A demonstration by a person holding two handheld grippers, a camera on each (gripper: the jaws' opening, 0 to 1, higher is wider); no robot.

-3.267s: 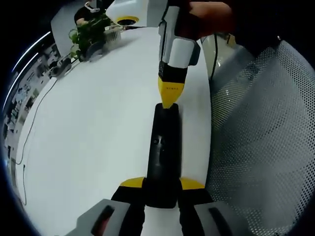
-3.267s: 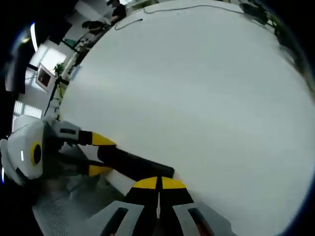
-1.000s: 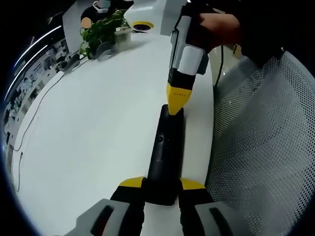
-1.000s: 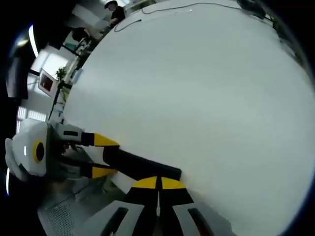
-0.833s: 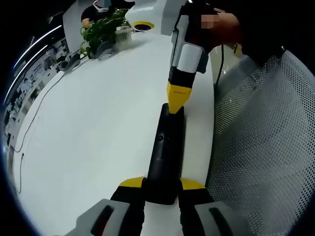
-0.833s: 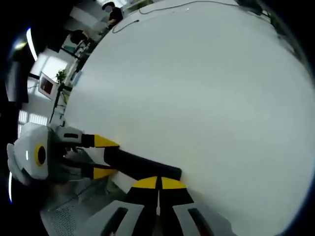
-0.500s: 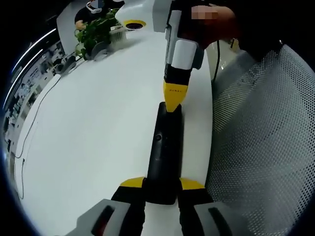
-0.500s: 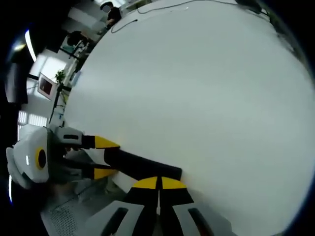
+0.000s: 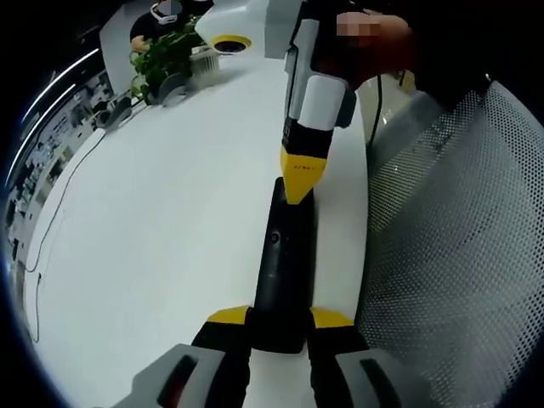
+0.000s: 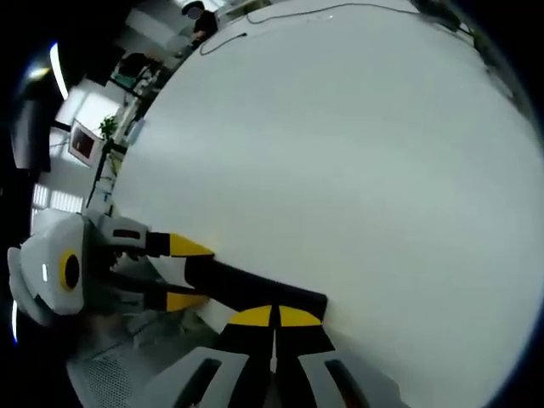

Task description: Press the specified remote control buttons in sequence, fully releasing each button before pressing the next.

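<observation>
Compared with half a second ago, the right gripper (image 9: 297, 191) has slid nearer along the remote control (image 9: 282, 272), its yellow tip now lying further in from the remote's far end; in the right gripper view more of the remote's end shows past the jaws. The black remote lies lengthwise on the white table (image 9: 161, 221), close to the table's right edge, beside a mesh chair back (image 9: 450, 229). The left gripper (image 9: 280, 327) clamps the remote's near end between its yellow-tipped jaws. The right gripper's jaws are pressed together with nothing between them, the joined tip (image 10: 274, 316) resting on the remote's top face (image 10: 255, 291). A potted plant (image 9: 166, 55) stands at the table's far left, with a thin cable (image 9: 51, 225) trailing along the left side.
</observation>
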